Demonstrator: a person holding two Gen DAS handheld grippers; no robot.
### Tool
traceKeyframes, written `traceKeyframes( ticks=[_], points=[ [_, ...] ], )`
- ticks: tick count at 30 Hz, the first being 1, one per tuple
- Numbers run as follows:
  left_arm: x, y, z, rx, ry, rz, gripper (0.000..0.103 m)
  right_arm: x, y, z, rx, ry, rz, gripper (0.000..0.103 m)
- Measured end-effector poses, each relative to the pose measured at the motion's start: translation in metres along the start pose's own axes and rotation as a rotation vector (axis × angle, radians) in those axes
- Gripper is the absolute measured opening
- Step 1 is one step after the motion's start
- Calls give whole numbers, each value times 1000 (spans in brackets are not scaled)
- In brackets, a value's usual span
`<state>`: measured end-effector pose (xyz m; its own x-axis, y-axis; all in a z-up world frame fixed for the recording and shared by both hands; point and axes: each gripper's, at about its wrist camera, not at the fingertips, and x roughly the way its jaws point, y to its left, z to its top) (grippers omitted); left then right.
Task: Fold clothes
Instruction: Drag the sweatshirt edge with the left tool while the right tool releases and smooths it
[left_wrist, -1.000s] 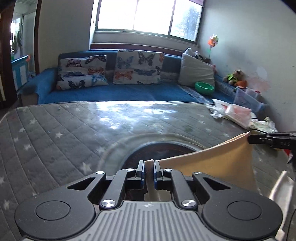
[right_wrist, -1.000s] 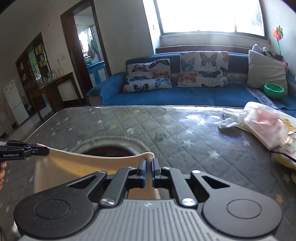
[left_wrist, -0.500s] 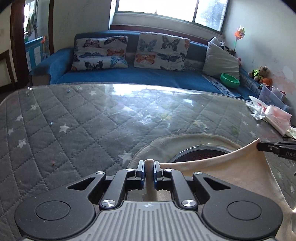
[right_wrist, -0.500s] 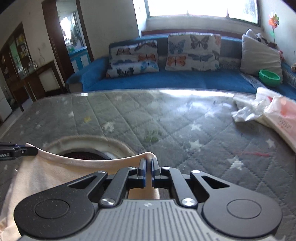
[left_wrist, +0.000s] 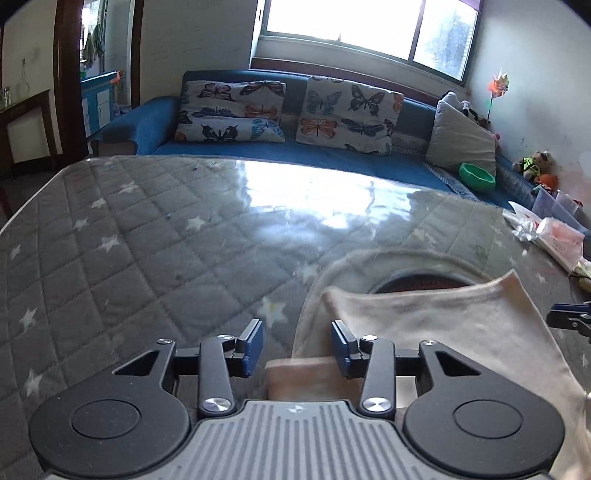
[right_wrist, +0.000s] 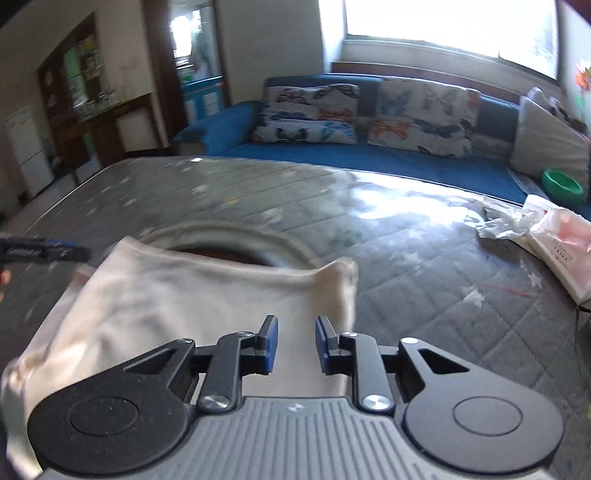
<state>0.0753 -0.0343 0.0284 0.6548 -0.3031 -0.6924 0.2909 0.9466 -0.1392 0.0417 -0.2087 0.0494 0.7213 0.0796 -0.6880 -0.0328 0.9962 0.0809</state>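
So both claws are spread apart right now and neither one is pinching anything. The left claw (left_wrist: 296, 341) has its blue pads wide, hovering low over the quilted grey counter (left_wrist: 147, 240) with the little white stars on it, and the cream garment (left_wrist: 424, 321) sits mostly to its right, with a folded edge of the fabric poking up between the open fingers, closer to the right pad, though I can't tell if it's actually touching. The right claw (right_wrist: 294, 338) is also spread, with the cream garment (right_wrist: 192, 291) lying under and ahead of it, mostly off to its left; the cloth's far right corner sticks up a bit just past the right finger. The garment lies flat-ish on the counter (right_wrist: 424, 277), folded over itself, and its far edge overlaps a round cutout (right_wrist: 221, 253) in the counter cover with something dark reddish inside. You can see the tip of the other claw in each view: the right one at the far right edge of the left camera, the left one at the far left of the right camera, both near the cloth's outer corners. Over on the right side of the counter there's a crumpled plastic bag and a pink-white packet (right_wrist: 561, 240), well apart from the garment. Behind it all is a blue sofa (left_wrist: 332, 155) with butterfly pillows (left_wrist: 347, 114) and a green bowl (left_wrist: 476, 175).
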Motion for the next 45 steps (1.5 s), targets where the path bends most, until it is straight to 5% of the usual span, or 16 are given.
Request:
traceKeyframes(
  ticks=[9, 13, 17, 29, 36, 45],
  points=[
    [4, -8, -21, 5, 19, 29, 43, -44, 41, -43, -111, -9, 54, 37],
    [4, -10, -24, 12, 4, 62, 14, -50, 51, -59, -137, -4, 55, 39],
    [-4, -5, -28, -25, -15, 119, 7, -52, 55, -73, -123, 4, 54, 42],
    [-97, 59, -76, -279, -135, 397, 5, -66, 65, -91, -129, 1, 87, 42],
    [-145, 85, -114, -399, -162, 508, 5, -69, 112, -91, -237, -14, 213, 42],
    [-189, 88, -132, -521, -216, 560, 5, -56, 175, -108, -350, 36, 390, 42]
  ],
)
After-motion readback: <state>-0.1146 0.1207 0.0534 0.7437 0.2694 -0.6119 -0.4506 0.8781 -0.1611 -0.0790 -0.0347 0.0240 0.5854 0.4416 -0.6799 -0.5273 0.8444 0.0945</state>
